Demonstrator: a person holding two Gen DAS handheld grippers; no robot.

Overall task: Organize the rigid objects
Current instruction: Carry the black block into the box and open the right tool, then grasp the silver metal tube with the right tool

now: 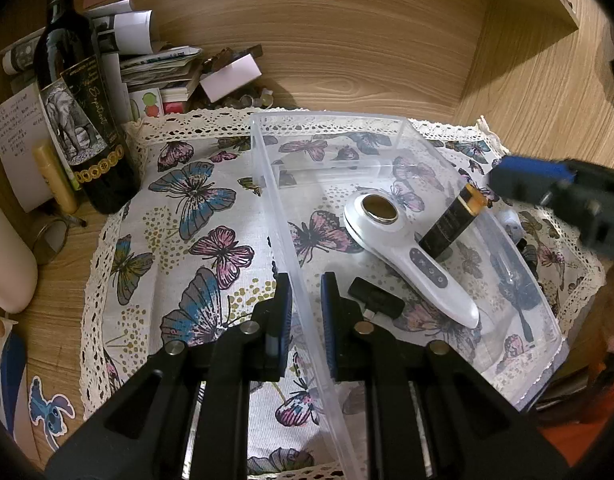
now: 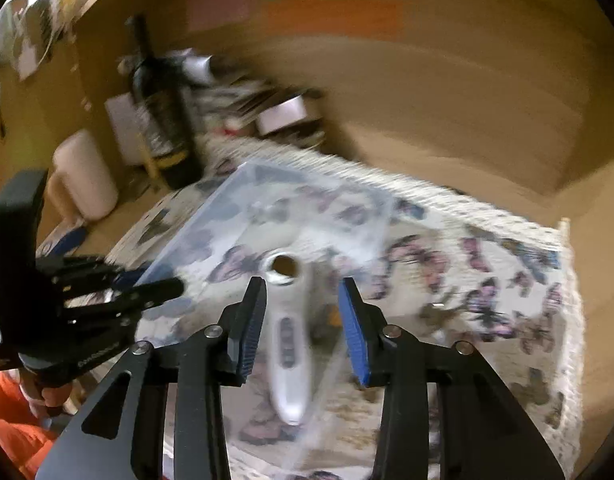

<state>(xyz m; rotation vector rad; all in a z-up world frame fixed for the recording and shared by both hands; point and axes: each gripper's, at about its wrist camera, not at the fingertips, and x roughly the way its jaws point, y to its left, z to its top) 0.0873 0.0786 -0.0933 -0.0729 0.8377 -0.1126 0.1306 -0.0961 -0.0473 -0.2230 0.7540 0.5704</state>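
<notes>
A clear plastic bin [image 1: 273, 200] stands on a butterfly cloth [image 1: 195, 240]. My left gripper [image 1: 307, 308] is shut on the bin's left wall near the front, one pad on each side. In the bin lie a white handheld device with a gold round head [image 1: 391, 236], a small black block [image 1: 377, 300] and a dark brush [image 1: 519, 292]. A black-and-gold cylinder [image 1: 451, 220] stands tilted against the device. My right gripper [image 2: 303, 320] hovers over the white device [image 2: 287, 344], jaws apart and empty. It shows blurred in the left wrist view [image 1: 503, 180], just right of the cylinder's top.
A dark wine bottle [image 1: 79, 120], a yellow tube [image 1: 55, 180], glasses [image 1: 51, 236] and a pile of papers [image 1: 147, 60] crowd the back left. A pale container [image 1: 7, 260] stands at the left edge. Wooden walls close the back and right. A hand [image 2: 47, 396] holds the left gripper.
</notes>
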